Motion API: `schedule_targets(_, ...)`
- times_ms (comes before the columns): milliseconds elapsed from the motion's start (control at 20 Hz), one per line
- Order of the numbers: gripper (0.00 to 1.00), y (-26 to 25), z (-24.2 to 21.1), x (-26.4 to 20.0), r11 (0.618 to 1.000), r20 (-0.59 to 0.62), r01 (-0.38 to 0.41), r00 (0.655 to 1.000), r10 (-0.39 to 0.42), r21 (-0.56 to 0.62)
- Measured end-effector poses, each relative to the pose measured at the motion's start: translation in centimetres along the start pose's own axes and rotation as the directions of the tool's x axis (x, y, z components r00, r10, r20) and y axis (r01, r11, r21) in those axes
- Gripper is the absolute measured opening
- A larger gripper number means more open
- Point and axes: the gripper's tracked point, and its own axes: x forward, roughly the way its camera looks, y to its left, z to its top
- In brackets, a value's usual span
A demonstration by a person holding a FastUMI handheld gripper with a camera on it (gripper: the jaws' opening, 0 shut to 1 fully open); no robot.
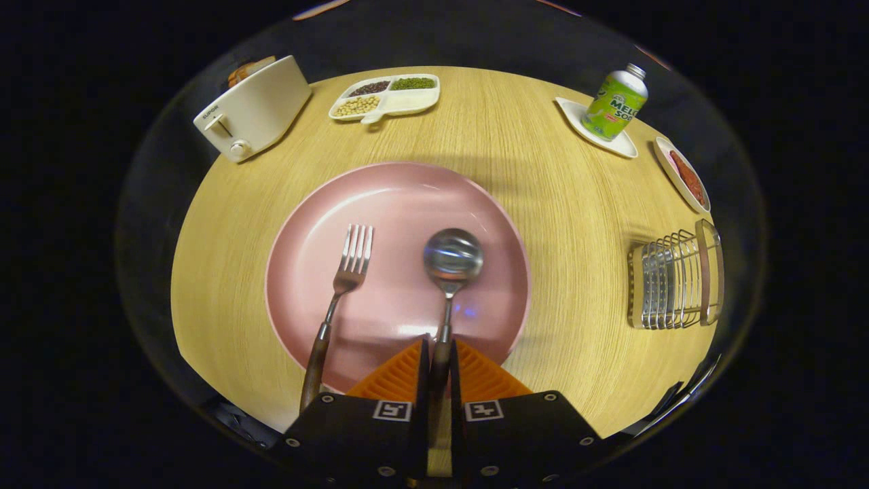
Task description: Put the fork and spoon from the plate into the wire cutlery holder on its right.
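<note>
A metal spoon (451,272) lies on a pink plate (400,197), bowl pointing away, its dark handle running back between the fingers of the hand-held gripper (440,367), which are closed narrowly on it. It looks stiff, light and slippery, so the thicker handle seems the safest hold. A fork (339,292) lies just left of the spoon on the same plate, untouched. The wire cutlery holder (672,282) stands well apart to the right on the wooden tabletop (543,190).

Gripper (438,360) jaws clamped on spoon (451,266) handle over pink plate (380,204); fork (337,299) alongside.
</note>
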Motion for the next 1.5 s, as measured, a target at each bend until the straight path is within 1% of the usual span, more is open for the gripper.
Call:
schedule_targets(50, 0.11, 0.0, 0.1, 0.0, 1.000, -0.001, -0.009, 1.000, 0.009, 0.006)
schedule_targets(250, 0.06, 0.0, 0.5, -0.6, 0.999, 0.037, -0.032, 0.999, 0.032, 0.009)
schedule_targets(350, 0.05, 0.2, 1.1, -1.6, 0.998, 0.078, -0.059, 0.995, 0.058, 0.011)
schedule_targets(550, 0.05, -0.8, 2.0, -4.1, 0.996, 0.150, -0.085, 0.985, 0.081, 0.019)
schedule_targets(700, 0.05, -2.6, 2.9, -6.6, 0.996, 0.218, -0.089, 0.973, 0.080, 0.032)
schedule_targets(850, 0.05, -5.3, 4.0, -9.4, 0.997, 0.285, -0.071, 0.957, 0.059, 0.033)
schedule_targets(900, 0.05, -6.6, 3.7, -10.4, 0.998, 0.299, -0.059, 0.953, 0.047, 0.033)
schedule_targets(1150, 0.05, -13.6, 3.9, -14.0, 0.997, 0.367, 0.006, 0.930, -0.034, 0.078)
schedule_targets(1300, 0.05, -17.9, 4.3, -15.3, 0.993, 0.391, 0.056, 0.916, -0.094, 0.107)
schedule_targets(1400, 0.05, -20.2, 4.2, -15.6, 0.991, 0.383, 0.074, 0.917, -0.113, 0.115)
schedule_targets(1500, 0.05, -22.1, 3.4, -15.7, 0.991, 0.349, 0.088, 0.930, -0.117, 0.098)
